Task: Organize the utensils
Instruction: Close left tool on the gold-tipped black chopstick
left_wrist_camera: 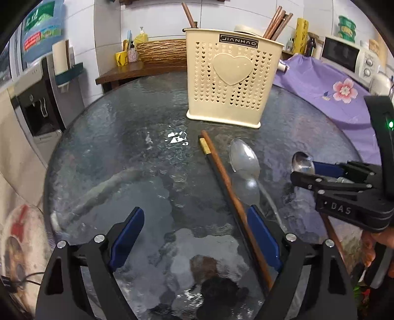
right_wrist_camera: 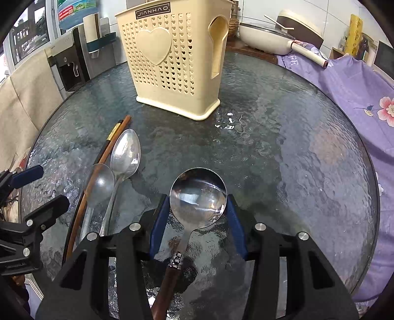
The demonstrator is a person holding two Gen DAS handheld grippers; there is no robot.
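Right tool [right_wrist_camera: 198,216] brackets the round spoon's [right_wrist_camera: 198,194] bowl between its pads.

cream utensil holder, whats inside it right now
Brown chopsticks stick up from the cream utensil holder, several at its right end and one at its left. Its perforated walls hide whatever sits lower inside.

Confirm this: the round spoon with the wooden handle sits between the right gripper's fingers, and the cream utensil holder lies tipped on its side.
Not quite. In both wrist views the cream utensil holder stands upright on the glass table. The round spoon does sit between the right gripper fingers.
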